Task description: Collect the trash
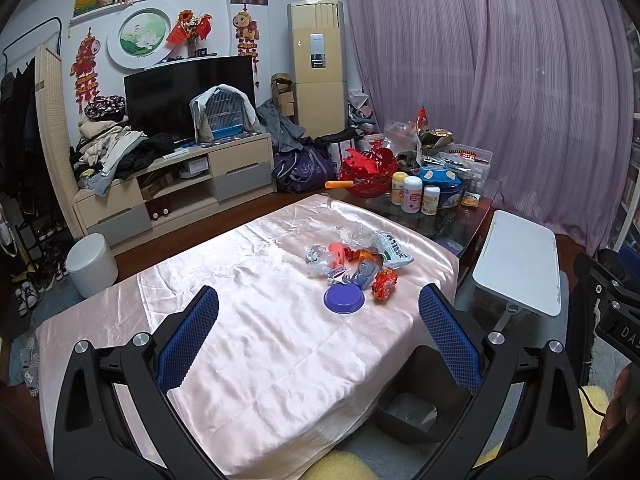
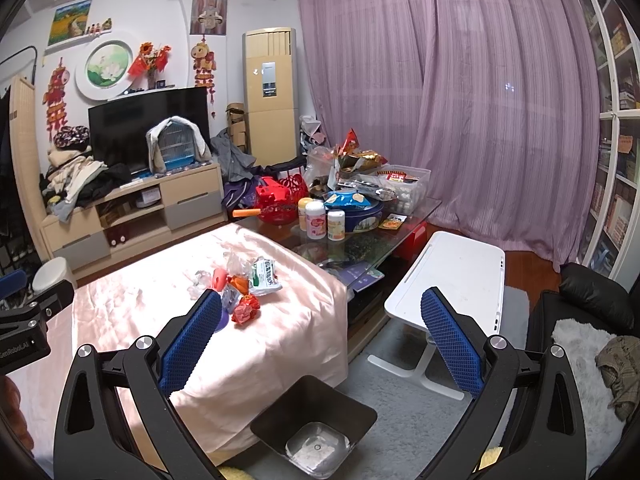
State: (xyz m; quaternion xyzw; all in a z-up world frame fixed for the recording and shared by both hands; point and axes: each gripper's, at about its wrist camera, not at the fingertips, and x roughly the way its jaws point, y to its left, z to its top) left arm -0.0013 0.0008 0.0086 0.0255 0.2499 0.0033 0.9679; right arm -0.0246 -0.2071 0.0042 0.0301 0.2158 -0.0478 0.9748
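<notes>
A cluttered living room with purple curtains (image 2: pixel 460 100) and a TV (image 1: pixel 188 96) lies behind a low surface (image 1: pixel 260 340) draped in pale pink satin. Near the surface's far right corner sits a loose heap of trash (image 1: pixel 352 258): clear crumpled plastic, a white printed bag (image 1: pixel 394 252), orange scraps and a crumpled red wrapper (image 1: pixel 385 285), with a purple round lid (image 1: pixel 344 298) lying just beside the heap on its near side.

The left hand-held gripper (image 1: pixel 319 340) hangs above the surface with its blue-padded fingers spread wide and nothing between them; the heap lies ahead of it, slightly right of centre and well apart from the pads. The right hand-held gripper (image 2: pixel 321 342) is likewise spread and empty, held off the surface's right edge; the heap is ahead and to its left, partly hidden behind its left finger (image 2: pixel 192 340).

On the grey rug by the surface's near right corner stands a dark square bin (image 2: pixel 314 426); only its pale, shiny bottom shows inside.
</notes>
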